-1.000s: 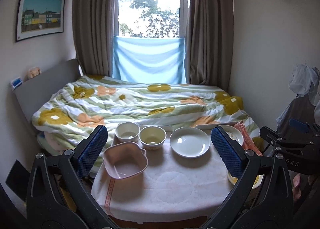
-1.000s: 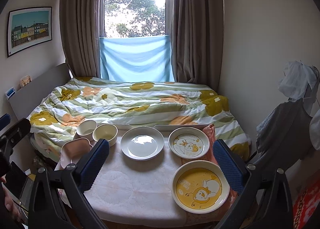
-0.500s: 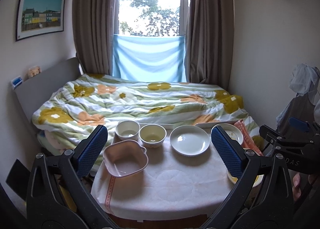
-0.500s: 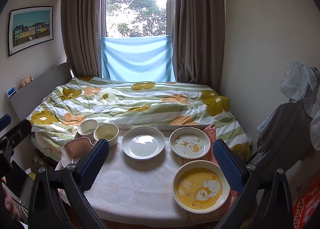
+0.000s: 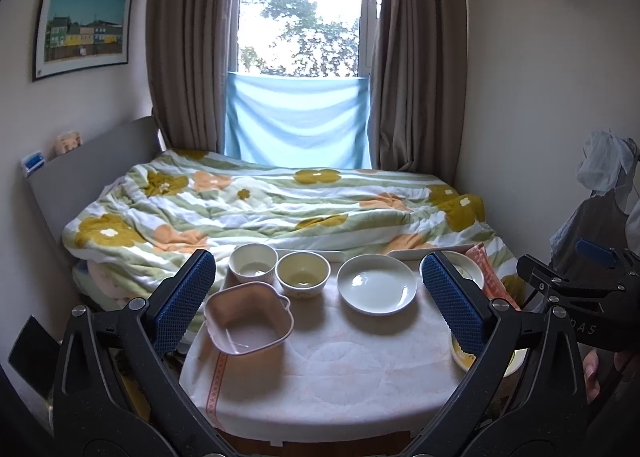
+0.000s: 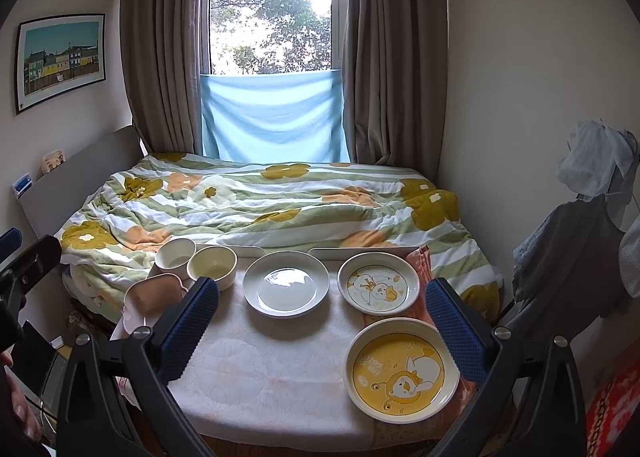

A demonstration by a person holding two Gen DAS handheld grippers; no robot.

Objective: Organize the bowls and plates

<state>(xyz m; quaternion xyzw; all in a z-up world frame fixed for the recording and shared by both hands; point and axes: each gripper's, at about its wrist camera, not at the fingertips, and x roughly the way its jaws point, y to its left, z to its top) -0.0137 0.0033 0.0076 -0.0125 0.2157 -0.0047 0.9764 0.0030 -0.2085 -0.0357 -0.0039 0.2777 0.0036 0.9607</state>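
**Both grippers wide and empty above an unsorted table**

Both tools hang short of the dishes with nothing between their pads. The left gripper is spread wide, its blue pads framing the left half of the tabletop without touching anything. The right gripper is spread just as wide and equally empty, poised over the near edge.

Six pieces sit on the cloth-covered table, none stacked. Along the far edge, from the left, stand a white bowl and a cream bowl, just beside each other and possibly touching, then a plain white plate near the middle and a small duck plate toward the far right corner. A pink square bowl rests at the left edge, just in front of the two round bowls. A yellow duck plate lies at the near right corner.

The layout already suggests the sorting: bowls cluster on the left, plates on the right, so each tool faces its own kind. By that reading, the wide spread suits a first grasp on a rim, and stacking has not yet begun. The pink bowl lies nearest the left tool; the yellow plate lies nearest the right.
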